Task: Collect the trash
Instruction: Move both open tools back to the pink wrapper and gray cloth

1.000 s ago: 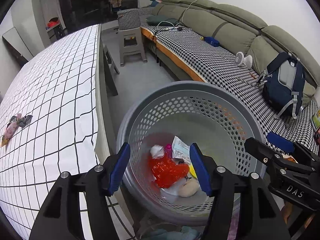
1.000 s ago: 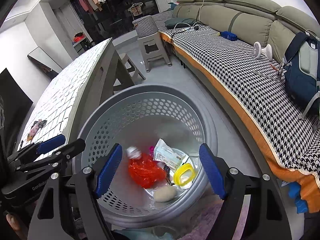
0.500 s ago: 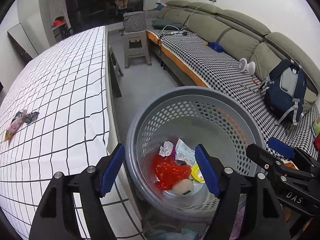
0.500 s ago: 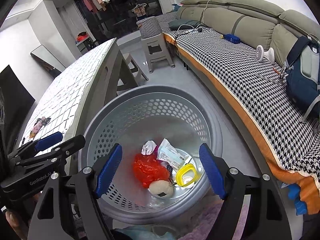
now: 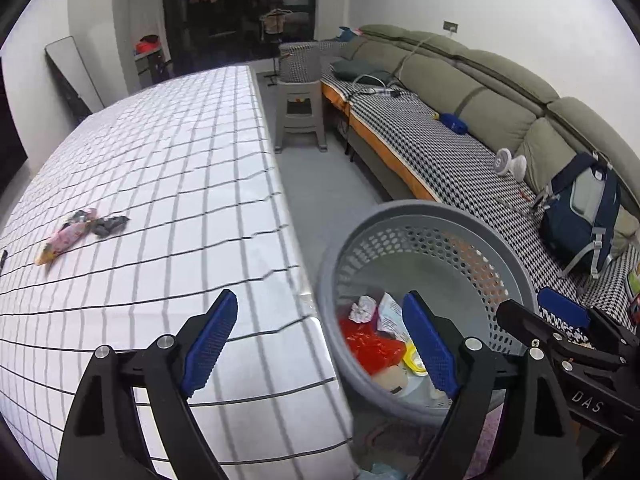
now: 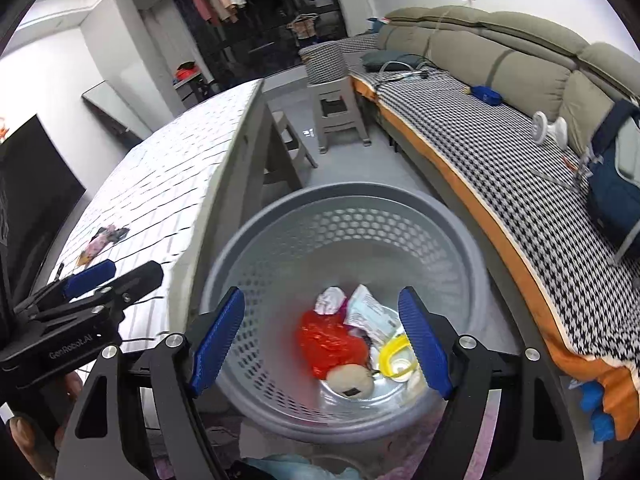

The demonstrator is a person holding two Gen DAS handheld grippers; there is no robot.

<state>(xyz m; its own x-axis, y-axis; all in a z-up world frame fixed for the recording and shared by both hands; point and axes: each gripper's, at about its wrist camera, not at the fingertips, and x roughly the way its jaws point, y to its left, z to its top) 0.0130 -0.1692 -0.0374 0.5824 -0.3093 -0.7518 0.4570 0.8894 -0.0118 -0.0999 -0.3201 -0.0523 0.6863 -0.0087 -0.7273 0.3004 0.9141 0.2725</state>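
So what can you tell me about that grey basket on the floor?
The grey basket is round, looks like plastic, with a smooth rim and walls full of holes. It stands upright on the floor between the checked table and the sofa. At its bottom lie a red bag, crumpled paper, a wrapper and a yellow ring. Neither gripper touches it.

A navy backpack (image 5: pixel 580 216) and small white fan (image 5: pixel 510 166) rest on the houndstooth-covered sofa (image 5: pixel 440 152), a grey stool (image 5: pixel 300 116) nearby.

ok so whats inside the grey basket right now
In the grey basket: a red plastic bag, crumpled white paper, a printed wrapper, a yellow ring and a beige lump. Anything beneath them is covered.
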